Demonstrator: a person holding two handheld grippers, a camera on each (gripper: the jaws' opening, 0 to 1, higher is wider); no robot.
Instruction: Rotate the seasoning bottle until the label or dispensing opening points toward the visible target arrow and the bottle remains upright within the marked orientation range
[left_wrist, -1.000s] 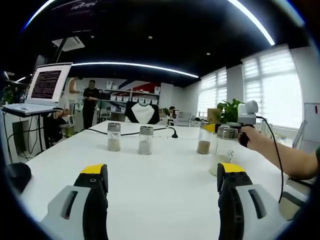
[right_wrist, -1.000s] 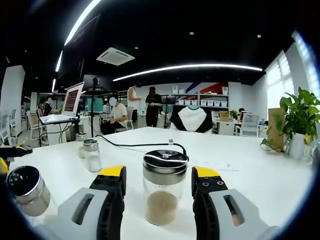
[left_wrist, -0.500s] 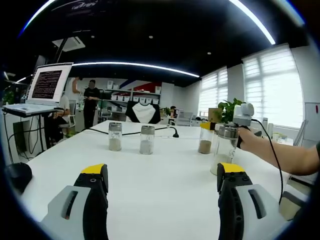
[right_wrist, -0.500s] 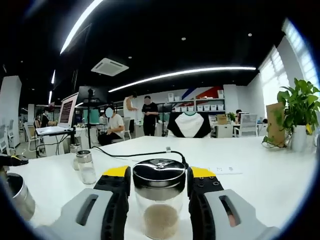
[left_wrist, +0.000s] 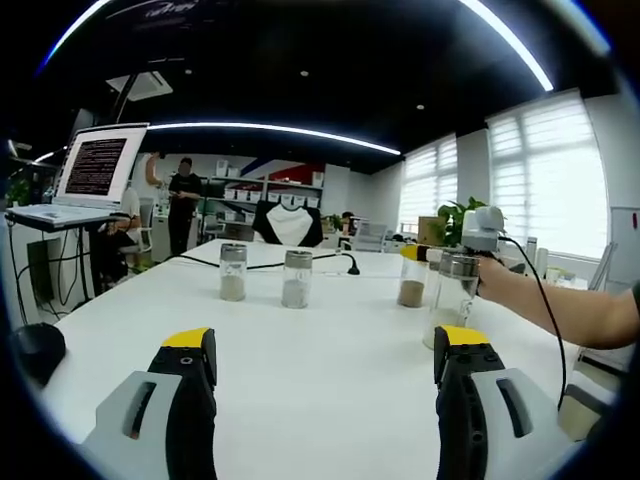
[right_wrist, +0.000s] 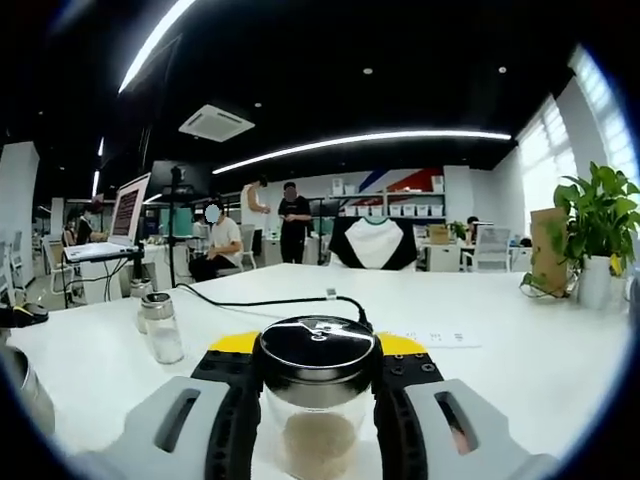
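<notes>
Left hand-held gripper (left_wrist: 325, 375) idle, jaws wide apart, nothing between them, hovering low over the bench (left_wrist: 320, 350). I judge it parked there so the turning hand has room.

Landmark: the seasoning bottle (right_wrist: 318, 395). Left of it, well apart, stand two small jars (left_wrist: 264, 275) side by side; a third jar (left_wrist: 410, 278) stands just beside it. A black cable (right_wrist: 270, 298) runs behind it, clear of the grip.

Right hand-held gripper (right_wrist: 318, 400) has both jaws pressed against the bottle's sides just under the metal lid, so it is clamped on it. Bottle upright, on the bench as far as I can tell; powder level in the glass. Gripping high should let it spin about its own axis.

No arrow or label visible, so heading cannot be judged.

Open bench right of the bottle; the neighbouring jar is the nearest obstacle.
</notes>
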